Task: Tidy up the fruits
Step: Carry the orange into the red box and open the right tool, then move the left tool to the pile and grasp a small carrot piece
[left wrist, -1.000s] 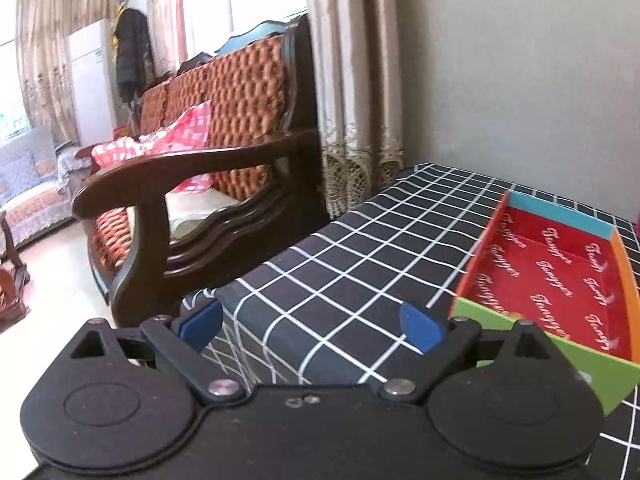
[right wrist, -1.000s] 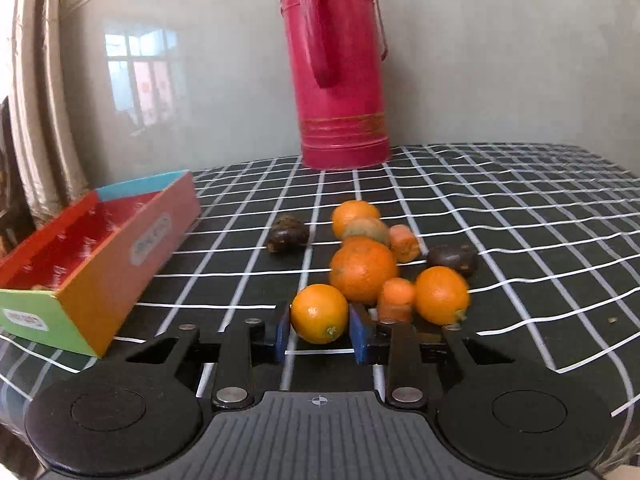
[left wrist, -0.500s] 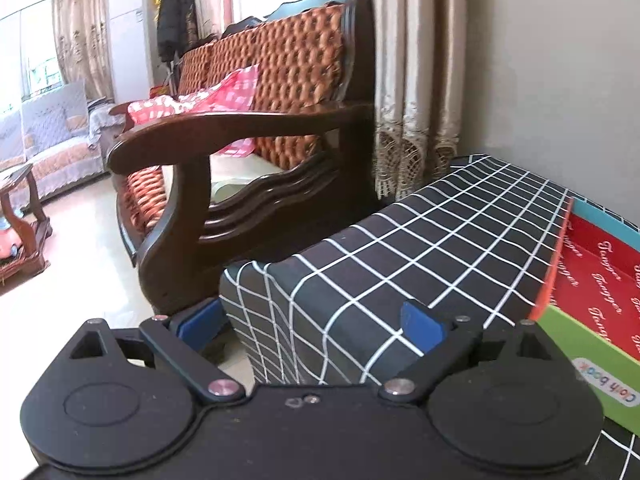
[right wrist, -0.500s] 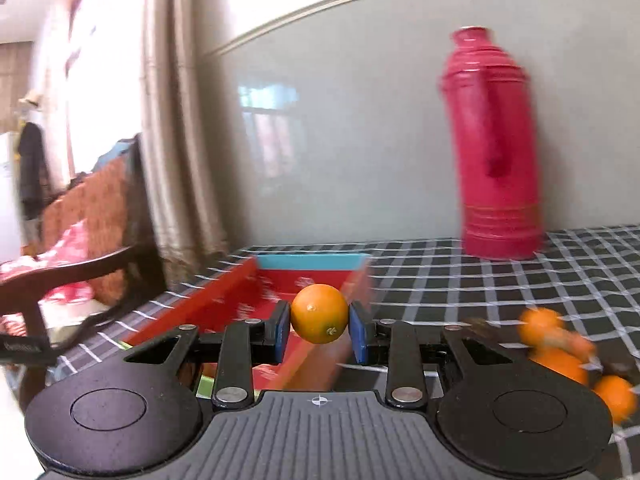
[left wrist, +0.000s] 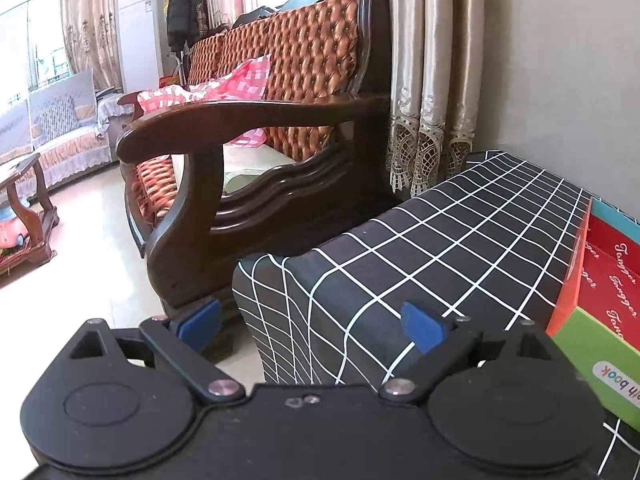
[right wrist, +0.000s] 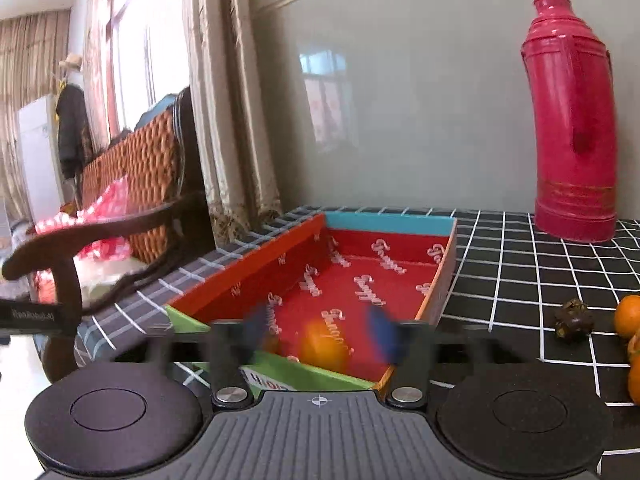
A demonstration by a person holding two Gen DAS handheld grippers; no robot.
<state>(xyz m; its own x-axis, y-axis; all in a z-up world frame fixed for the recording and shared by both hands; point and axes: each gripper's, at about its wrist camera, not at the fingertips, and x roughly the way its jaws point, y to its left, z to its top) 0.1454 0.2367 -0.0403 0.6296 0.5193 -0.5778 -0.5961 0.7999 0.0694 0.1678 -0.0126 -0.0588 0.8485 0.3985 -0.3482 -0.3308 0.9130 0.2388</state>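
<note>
Standing by the table, I see the left claw (left wrist: 310, 322) at the left end, jaws wide apart and empty, aimed across the checked cloth's (left wrist: 460, 248) corner toward the wooden sofa (left wrist: 256, 120); the box (left wrist: 600, 280) lies just to its right, only the near green end and red floor showing there; further right, the right claw (right wrist: 318, 332) hangs over the box's (right wrist: 256, 264) near end, its jaws opening and blurred; the orange (right wrist: 324, 350) sits between them but no pad presses on it, so I judge it released and dropping onto the red floor by the green wall; apart from that fruit the box looks bare, though its near corner is hidden behind the claw; right again, a dark fruit (right wrist: 573, 318) rests on the cloth, well apart from the box; the remaining oranges (right wrist: 629, 316) crowd the frame's right edge, with the red flask (right wrist: 572, 120) upright behind them by the wall; so the next fruit lies to the right of the right claw, and that hand is plainly the nearer one; the round fruits offer no long axis to line up with.
</note>
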